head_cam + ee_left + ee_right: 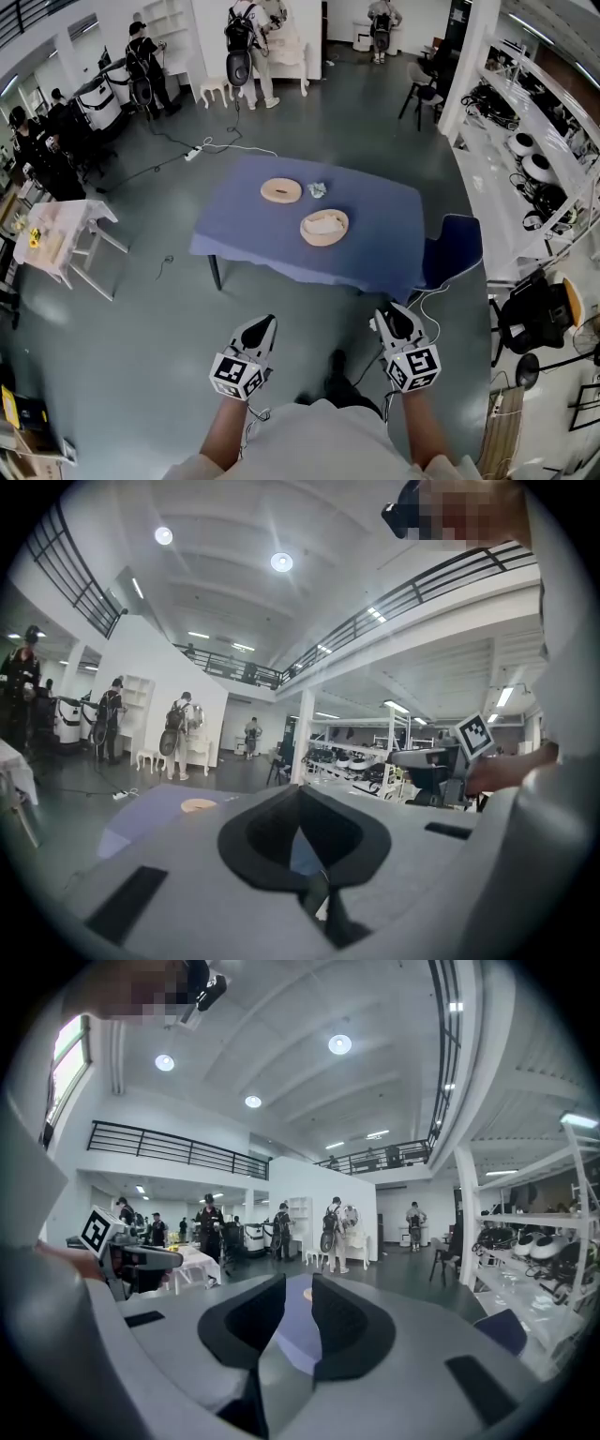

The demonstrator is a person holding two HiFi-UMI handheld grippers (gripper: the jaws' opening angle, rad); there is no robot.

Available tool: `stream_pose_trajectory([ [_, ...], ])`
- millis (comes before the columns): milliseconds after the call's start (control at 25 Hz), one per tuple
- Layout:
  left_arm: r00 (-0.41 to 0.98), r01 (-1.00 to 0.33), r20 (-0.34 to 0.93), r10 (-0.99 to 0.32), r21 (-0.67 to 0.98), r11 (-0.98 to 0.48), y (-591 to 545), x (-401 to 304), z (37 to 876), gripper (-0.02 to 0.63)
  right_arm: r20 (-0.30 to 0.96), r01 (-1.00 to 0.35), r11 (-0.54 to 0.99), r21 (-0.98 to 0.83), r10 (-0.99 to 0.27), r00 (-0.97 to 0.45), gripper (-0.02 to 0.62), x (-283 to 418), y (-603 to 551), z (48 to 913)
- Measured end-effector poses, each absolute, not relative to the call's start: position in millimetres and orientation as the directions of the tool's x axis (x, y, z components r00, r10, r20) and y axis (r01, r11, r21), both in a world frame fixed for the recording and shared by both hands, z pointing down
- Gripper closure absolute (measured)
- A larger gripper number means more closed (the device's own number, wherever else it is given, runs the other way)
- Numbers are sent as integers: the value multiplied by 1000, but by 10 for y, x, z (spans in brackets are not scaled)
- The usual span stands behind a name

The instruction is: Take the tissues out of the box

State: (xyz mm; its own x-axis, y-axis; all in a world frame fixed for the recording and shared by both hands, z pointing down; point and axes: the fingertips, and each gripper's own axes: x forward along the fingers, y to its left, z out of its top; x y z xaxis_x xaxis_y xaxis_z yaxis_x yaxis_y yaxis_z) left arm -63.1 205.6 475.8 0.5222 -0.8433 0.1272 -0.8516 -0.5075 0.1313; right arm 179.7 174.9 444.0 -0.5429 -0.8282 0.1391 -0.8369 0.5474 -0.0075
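Tissues: white heap in round box, mid-desk, well apart from both grippers. Right gripper fingers apart, nothing between. Left gripper fingers together, empty. Step looks like approach: close in on near desk edge, steady box rim with left, pinch top tissue with right, pull straight up. Flat round disc and crumpled wad behind box, not blocking. Blue chair at desk's right corner: steer left of it.

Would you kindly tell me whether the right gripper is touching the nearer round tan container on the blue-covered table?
Apart. The head view shows the right gripper over grey floor, short of the blue-covered table bearing the nearer round tan container.
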Motion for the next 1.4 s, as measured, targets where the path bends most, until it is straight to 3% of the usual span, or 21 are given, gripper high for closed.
stream_pose_trajectory([
  [720,414,-909,175,-893,127,-396,433,-38,4802,599,214,-736,675,-48,-713,-668,491,2189,-235,4771],
  [1400,367,-929,243,-898,141,-341,-330,-32,5025,600,316,-658,752,-41,-615,-723,491,2003,-1070,5133],
])
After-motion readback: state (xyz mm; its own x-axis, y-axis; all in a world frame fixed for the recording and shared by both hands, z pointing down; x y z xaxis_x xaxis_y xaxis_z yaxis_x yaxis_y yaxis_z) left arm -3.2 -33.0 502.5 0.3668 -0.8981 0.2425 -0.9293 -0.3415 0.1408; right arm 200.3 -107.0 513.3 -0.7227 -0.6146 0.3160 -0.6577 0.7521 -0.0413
